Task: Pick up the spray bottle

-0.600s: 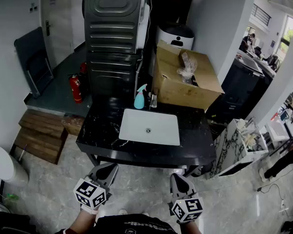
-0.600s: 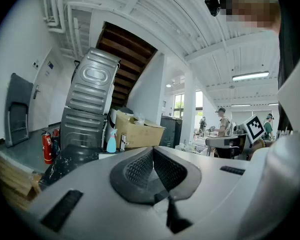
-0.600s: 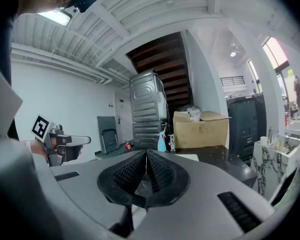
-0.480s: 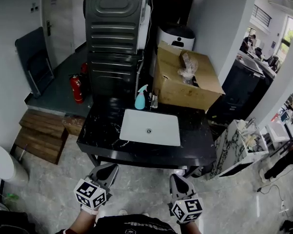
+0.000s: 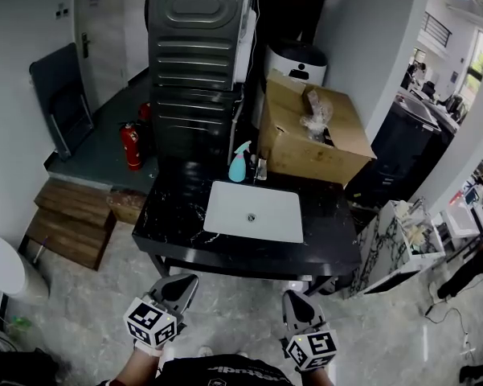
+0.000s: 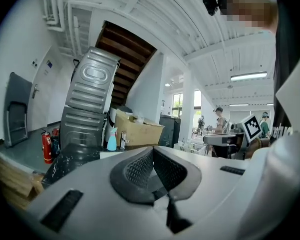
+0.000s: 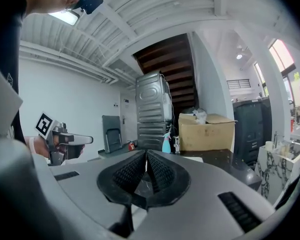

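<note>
Shifting a shade rightward in the head view, the dark bench [image 5: 177, 215], the cardboard box [image 5: 305, 147] at its back and the white sink [image 5: 253, 211] look no nearer, so the approach has barely begun. Left gripper [image 5: 183, 280] and right gripper [image 5: 294, 294] hang well short of the bench, jaws closed together on nothing. The blue spray bottle [image 5: 241, 164] stands at the far edge, just beside the tap [image 5: 261, 168], too small for its trigger to be made out.

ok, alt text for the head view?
Left gripper and right gripper, jaws shut and empty, held short of a black counter with a white sink. A teal spray bottle stands behind the sink, beside a cardboard box.
</note>
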Available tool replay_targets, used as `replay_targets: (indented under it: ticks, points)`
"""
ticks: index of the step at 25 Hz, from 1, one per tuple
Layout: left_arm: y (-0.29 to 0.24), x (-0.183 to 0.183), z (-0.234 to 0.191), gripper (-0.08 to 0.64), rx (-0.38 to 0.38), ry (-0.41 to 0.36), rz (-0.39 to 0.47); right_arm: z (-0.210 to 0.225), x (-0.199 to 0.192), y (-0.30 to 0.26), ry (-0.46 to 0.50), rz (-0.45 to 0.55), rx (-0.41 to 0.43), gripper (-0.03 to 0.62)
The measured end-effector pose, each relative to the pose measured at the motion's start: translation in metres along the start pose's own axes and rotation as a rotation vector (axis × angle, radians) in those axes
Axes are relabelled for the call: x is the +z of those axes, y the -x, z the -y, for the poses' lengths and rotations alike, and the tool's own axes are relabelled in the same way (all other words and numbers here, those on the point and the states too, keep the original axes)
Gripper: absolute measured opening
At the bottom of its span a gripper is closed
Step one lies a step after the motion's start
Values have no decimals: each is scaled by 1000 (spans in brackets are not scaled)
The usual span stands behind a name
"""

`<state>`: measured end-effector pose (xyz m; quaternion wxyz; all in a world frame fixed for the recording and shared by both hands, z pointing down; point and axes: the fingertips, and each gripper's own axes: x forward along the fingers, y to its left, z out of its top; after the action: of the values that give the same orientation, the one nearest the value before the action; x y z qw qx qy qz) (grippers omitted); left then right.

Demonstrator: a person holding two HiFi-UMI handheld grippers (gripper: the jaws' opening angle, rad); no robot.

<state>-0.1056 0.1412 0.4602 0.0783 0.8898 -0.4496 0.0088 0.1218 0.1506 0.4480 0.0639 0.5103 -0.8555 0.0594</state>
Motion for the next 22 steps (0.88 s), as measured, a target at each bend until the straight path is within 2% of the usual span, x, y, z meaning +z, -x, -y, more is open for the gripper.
replay_targets:
  ticks: [5,11,16,22]
  points:
    - [7,-8,-5,17,-18,-30,-28,-8,1,-4,-11,-6,5,40]
    - [18,-10,-21,17,-27,-19,-14,-21,2,-15,-18,-13,-14,40]
    - [22,-13,-36,17,-50,-12,-11,-34,-4,-21,-65,-10,-26,40]
    - [4,-18,-46,17,-80,24,3,-32,-17,-36,-113,-40,1,40]
